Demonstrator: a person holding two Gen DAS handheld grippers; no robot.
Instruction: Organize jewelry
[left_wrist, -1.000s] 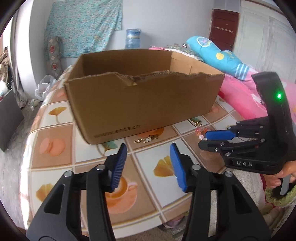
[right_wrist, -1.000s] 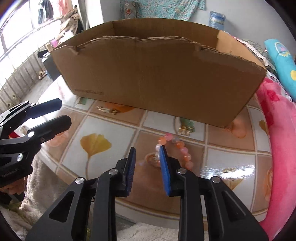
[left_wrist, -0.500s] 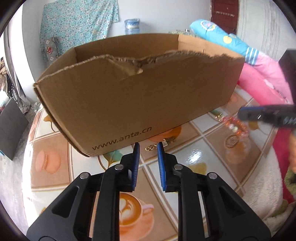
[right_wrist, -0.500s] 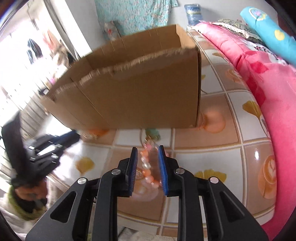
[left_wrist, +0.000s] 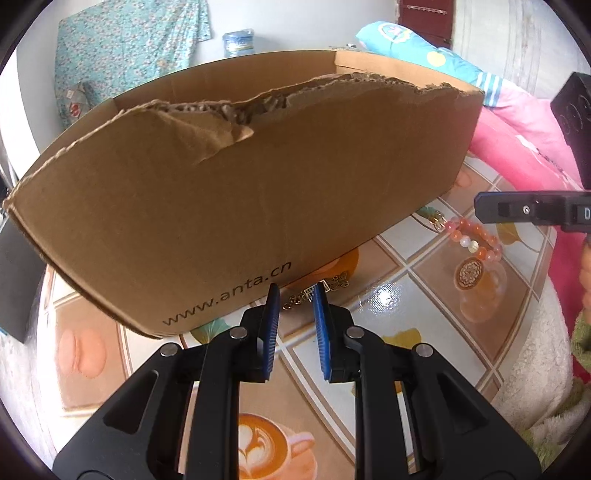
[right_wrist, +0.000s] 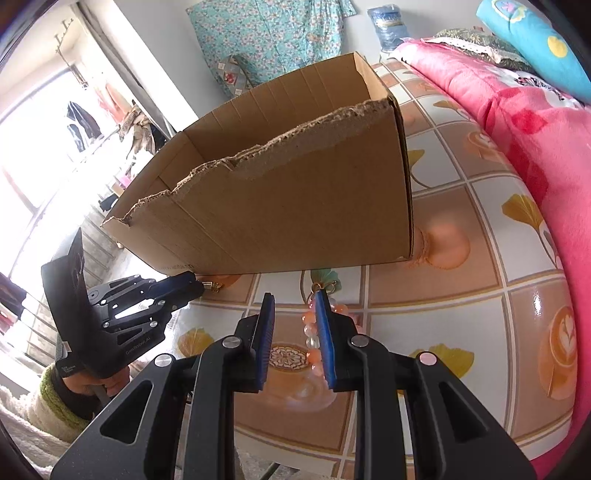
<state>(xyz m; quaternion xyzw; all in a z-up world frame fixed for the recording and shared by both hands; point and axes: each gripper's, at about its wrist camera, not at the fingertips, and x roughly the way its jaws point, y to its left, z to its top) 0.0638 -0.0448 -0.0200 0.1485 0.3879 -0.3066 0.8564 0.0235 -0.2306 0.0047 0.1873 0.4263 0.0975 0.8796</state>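
Note:
A torn-rimmed cardboard box (left_wrist: 258, 192) stands on the tiled tabletop; it also shows in the right wrist view (right_wrist: 295, 206). A gold chain with a butterfly charm (left_wrist: 317, 291) lies at the box's foot, just ahead of my left gripper (left_wrist: 295, 295), whose jaws stand narrowly open around its near end. In the right wrist view the left gripper (right_wrist: 195, 288) tips reach that gold chain (right_wrist: 212, 286). An orange and white bead bracelet (left_wrist: 474, 240) lies to the right. My right gripper (right_wrist: 293, 306) is open low over the bead bracelet (right_wrist: 314, 332); its right finger covers part of it. A small gold charm (right_wrist: 327, 286) lies beyond.
A pink blanket (right_wrist: 535, 122) and a blue pillow (right_wrist: 535, 40) lie along the table's right side. A white fleece cover (left_wrist: 532, 362) hangs at the near edge. A water bottle (left_wrist: 236, 42) stands behind the box.
My left gripper has moved in to the box's foot and narrowed around the gold chain. My right gripper has swung right and come down over the bead bracelet.

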